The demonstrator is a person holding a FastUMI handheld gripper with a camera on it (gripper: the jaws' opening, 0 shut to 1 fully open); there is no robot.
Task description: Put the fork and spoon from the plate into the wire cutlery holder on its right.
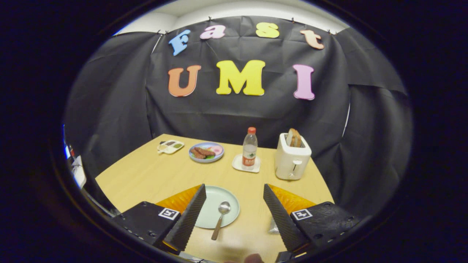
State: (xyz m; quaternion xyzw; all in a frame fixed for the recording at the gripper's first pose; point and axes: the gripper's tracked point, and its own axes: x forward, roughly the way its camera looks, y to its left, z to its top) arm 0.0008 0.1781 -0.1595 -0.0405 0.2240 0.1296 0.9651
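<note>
We are hovering the gripper (234,215) low over the pale wooden tabletop (153,175), its jaws standing wide apart and gripping nothing. The round pale-green plate (214,221) is our landmark: it is lying between the jaws, nearer the left one, which is covering its left rim. One silver metal spoon (220,219) is resting on the plate, bowl toward the plate's middle, handle running off the near rim onto the tabletop. We are seeing no fork on the exposed part of the plate; whether it is lying under the left jaw, we cannot tell. Just right of the plate, a glinting wiry patch (273,226) is peeking out beside the right jaw; we are judging it to be the wire cutlery holder, though too little is visible to be sure.

Risks, as we are reading them: the spoon is lying flat and thin, so closing on it could skid it off the plate or pinch the rim instead. With the holder hidden behind the right jaw, a sideways swing could knock it.

Count beyond the plate: one clear plastic bottle with a red cap (250,148) on one white coaster, one white toaster (291,157) holding bread, one blue plate of food (206,152), one small white tray (170,147).
</note>
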